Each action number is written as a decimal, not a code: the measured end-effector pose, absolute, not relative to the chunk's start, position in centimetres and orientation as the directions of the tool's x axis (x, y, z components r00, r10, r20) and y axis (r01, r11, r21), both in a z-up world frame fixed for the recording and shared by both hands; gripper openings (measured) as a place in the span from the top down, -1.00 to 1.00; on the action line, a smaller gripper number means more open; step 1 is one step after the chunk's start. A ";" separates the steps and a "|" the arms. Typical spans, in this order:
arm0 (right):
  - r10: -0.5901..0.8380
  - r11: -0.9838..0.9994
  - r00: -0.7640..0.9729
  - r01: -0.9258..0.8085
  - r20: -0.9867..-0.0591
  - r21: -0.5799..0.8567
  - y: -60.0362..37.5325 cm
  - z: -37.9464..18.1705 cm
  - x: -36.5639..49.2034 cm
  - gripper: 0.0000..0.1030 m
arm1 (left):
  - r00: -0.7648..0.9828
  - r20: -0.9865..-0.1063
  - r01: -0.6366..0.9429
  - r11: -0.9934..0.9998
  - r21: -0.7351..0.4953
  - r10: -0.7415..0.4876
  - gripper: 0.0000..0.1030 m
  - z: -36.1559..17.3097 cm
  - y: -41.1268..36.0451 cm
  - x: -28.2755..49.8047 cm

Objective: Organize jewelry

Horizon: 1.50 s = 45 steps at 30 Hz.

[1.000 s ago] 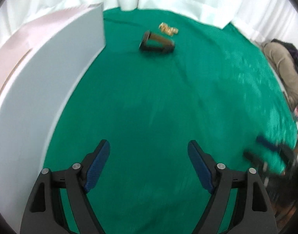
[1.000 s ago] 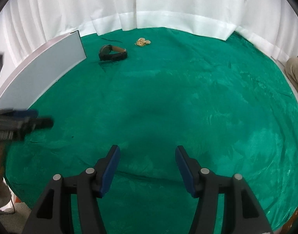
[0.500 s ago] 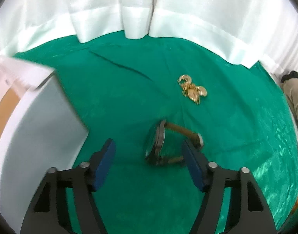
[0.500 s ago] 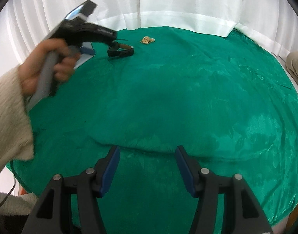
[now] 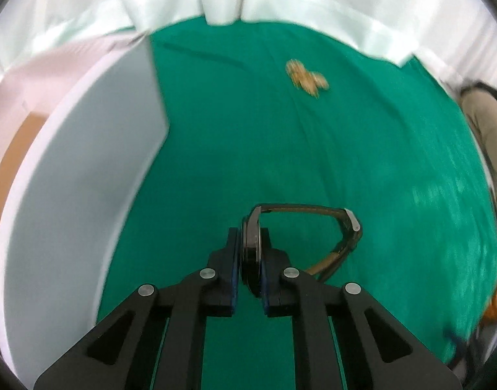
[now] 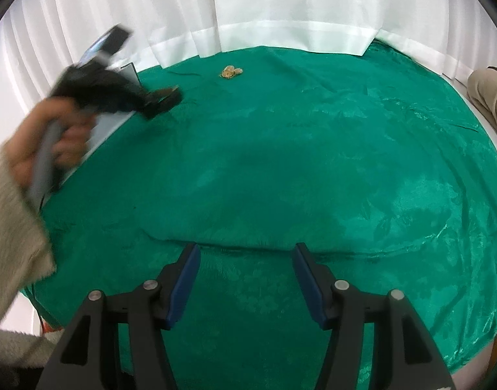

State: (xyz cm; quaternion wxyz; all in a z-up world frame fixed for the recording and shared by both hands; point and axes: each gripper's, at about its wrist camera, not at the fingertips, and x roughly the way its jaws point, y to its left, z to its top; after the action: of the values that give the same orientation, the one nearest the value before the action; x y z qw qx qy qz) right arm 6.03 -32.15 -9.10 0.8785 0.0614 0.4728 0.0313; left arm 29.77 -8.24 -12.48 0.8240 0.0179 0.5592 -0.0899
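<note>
The left gripper is clamped on the case of the wristwatch, which stands on edge between the blue pads; the brown strap loops forward and to the right of the fingers. Immediately left of this gripper stands the white box. Farther ahead, slightly right, the gold jewelry lies on the green cloth. The right gripper hangs over bare cloth, jaws wide apart and empty, well apart from the watch.
</note>
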 end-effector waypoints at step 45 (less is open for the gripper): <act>0.082 0.982 0.431 -0.191 -0.899 -0.002 -26.3 -13.0 42.3 0.48 | 0.557 -0.825 0.189 0.982 0.015 -0.095 -0.98 -15.9 -4.8 21.1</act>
State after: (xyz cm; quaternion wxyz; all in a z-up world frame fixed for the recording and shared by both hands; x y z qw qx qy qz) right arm 42.32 -26.32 -12.99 0.8443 -0.0516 0.5271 0.0810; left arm 21.14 -4.80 -15.89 0.8809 0.0507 0.4636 -0.0805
